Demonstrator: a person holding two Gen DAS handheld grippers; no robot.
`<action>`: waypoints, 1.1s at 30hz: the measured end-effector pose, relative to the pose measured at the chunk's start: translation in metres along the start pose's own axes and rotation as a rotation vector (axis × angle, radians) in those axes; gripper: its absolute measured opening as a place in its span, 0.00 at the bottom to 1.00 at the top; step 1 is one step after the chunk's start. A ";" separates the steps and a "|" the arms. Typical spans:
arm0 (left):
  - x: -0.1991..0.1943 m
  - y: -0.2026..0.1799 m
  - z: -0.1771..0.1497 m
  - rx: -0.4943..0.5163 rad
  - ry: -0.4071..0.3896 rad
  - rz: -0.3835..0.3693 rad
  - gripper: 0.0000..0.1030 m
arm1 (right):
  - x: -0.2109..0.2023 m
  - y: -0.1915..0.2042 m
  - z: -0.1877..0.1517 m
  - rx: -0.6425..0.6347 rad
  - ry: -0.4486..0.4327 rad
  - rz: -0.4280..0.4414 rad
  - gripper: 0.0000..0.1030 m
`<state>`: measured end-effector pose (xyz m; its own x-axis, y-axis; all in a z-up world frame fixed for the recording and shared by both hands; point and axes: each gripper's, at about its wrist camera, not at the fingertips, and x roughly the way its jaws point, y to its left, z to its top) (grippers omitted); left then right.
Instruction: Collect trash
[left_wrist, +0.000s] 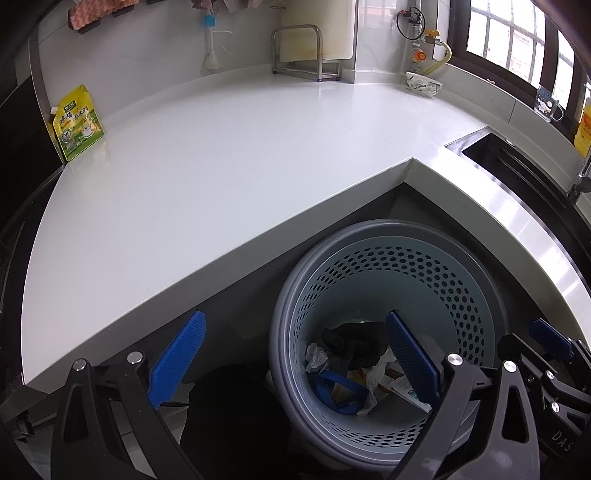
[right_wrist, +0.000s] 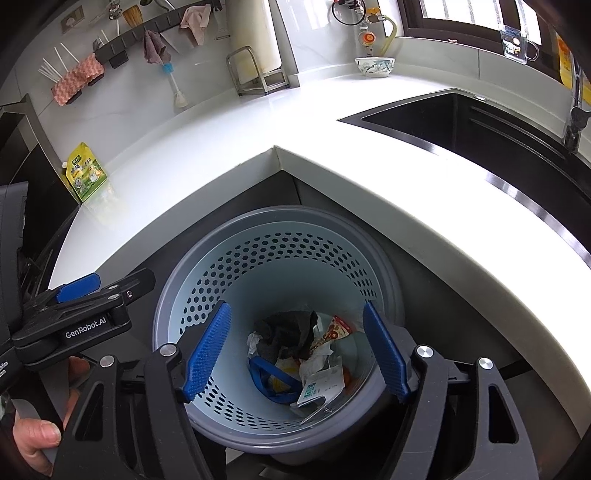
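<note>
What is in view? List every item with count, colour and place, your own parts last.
Bin: one, grey rim, pale blue perforated wall, on the floor in the counter's inner corner.
Trash: mixed pile of wrappers, paper, dark cloth, inside the bin.
Pouch: one, yellow-green, far left of counter.
Counter: white, L-shaped.
Bowl: one, white patterned, by window.
Rack: one, metal, at back wall.
Sink: dark, right.
Left gripper: jaws open.
Right gripper: jaws open, above the bin.

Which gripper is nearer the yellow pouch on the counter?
Left, probably. The left gripper sits at the bin's pouch-side rim; the right gripper hangs over the bin. Both are well short of the yellow pouch.
</note>
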<state>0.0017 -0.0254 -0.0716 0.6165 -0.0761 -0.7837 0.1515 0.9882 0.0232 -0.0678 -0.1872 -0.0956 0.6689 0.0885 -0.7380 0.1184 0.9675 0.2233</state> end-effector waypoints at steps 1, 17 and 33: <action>0.000 -0.001 0.000 0.004 0.000 0.008 0.93 | 0.000 0.000 0.000 0.000 0.000 0.001 0.69; -0.004 0.001 0.000 -0.004 -0.013 0.018 0.93 | 0.004 0.005 -0.002 -0.012 0.006 -0.001 0.69; -0.004 0.002 0.000 -0.005 -0.013 0.013 0.93 | 0.005 0.004 -0.004 -0.011 0.010 0.000 0.69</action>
<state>-0.0004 -0.0231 -0.0687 0.6282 -0.0646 -0.7754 0.1393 0.9898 0.0304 -0.0665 -0.1821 -0.1010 0.6615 0.0910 -0.7444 0.1104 0.9700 0.2167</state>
